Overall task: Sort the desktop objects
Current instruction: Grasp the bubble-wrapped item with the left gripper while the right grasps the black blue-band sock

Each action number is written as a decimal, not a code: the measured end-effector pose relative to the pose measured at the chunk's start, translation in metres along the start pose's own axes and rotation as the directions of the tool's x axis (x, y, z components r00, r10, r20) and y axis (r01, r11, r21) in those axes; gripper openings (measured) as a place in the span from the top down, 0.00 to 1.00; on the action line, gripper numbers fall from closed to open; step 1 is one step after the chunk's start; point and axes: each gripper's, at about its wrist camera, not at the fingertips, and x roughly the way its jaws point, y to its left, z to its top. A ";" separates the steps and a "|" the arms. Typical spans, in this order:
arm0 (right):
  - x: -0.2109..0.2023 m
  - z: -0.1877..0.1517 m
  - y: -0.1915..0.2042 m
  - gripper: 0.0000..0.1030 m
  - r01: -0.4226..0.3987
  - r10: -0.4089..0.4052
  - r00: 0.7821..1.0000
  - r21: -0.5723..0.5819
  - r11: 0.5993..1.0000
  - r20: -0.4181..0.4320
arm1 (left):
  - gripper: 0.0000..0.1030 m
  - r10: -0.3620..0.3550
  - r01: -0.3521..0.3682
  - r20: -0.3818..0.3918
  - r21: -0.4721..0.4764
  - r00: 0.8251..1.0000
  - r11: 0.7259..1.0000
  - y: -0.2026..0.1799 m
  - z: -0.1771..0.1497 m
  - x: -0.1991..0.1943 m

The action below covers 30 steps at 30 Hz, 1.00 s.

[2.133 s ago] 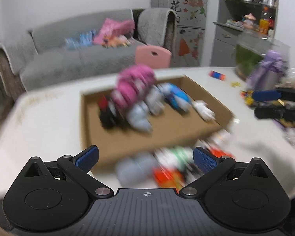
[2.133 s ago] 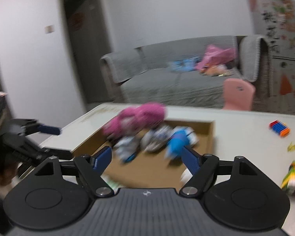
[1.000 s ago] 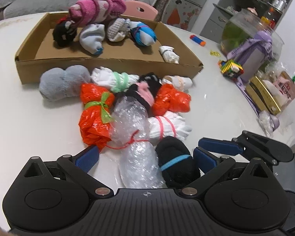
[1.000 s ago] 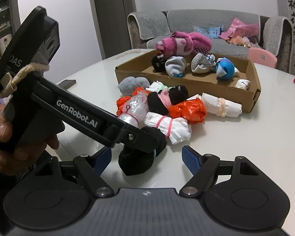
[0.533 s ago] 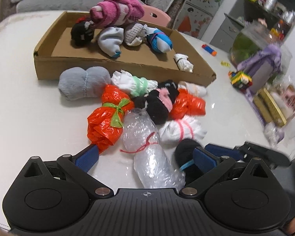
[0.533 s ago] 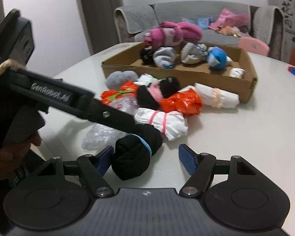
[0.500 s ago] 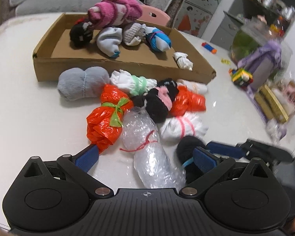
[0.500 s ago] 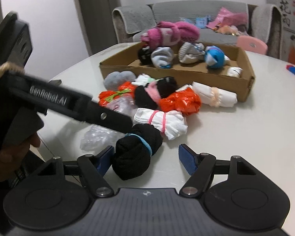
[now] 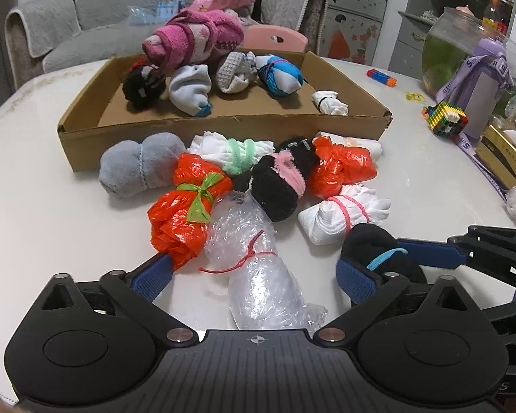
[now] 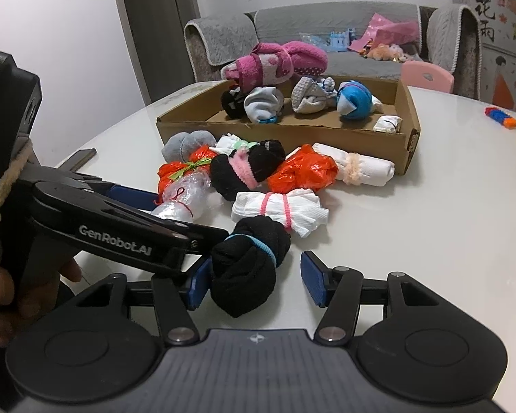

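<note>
Black rolled sock with a blue elastic band (image 10: 247,258) lies on the white table (image 10: 412,227) between the closing jaws of the right gripper (image 10: 254,284); its left pad touches the sock, the right pad stands clear. The left gripper (image 9: 254,277), jaws wide and closing, straddles a clear bubble-wrap bundle (image 9: 254,268) untouched, partly hidden by the gripper body. Beyond lies the cardboard tray (image 9: 223,130).

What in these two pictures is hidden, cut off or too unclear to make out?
- Black sock roll: in the left view, its near end sits behind the left tongs.
- Bubble-wrap bundle: in the right view, partly behind the left tongs' arm.
- Printed label on that tool: cut off by the left edge.
- Shelf items, left view: too small.
</note>
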 end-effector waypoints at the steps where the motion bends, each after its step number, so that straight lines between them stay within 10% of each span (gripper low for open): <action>1: -0.001 -0.001 0.000 0.63 -0.001 0.001 1.000 -0.001 1.000 0.000 | 0.24 0.018 -0.019 0.011 0.012 1.000 1.000 -0.002 -0.001 -0.002; 4: -0.006 -0.002 -0.009 0.67 -0.009 0.009 1.000 0.040 0.999 -0.005 | 0.58 0.014 -0.014 0.015 0.020 1.000 1.000 0.002 -0.001 -0.010; 11: -0.014 -0.002 -0.020 0.68 -0.024 0.024 1.000 0.082 0.996 0.006 | 0.59 -0.048 0.048 0.003 -0.007 0.999 0.999 0.011 -0.009 -0.023; 30: -0.050 0.015 -0.071 0.68 -0.185 0.140 0.972 0.246 0.951 0.191 | 0.59 0.074 -0.088 0.123 0.114 0.990 0.990 0.022 0.006 -0.072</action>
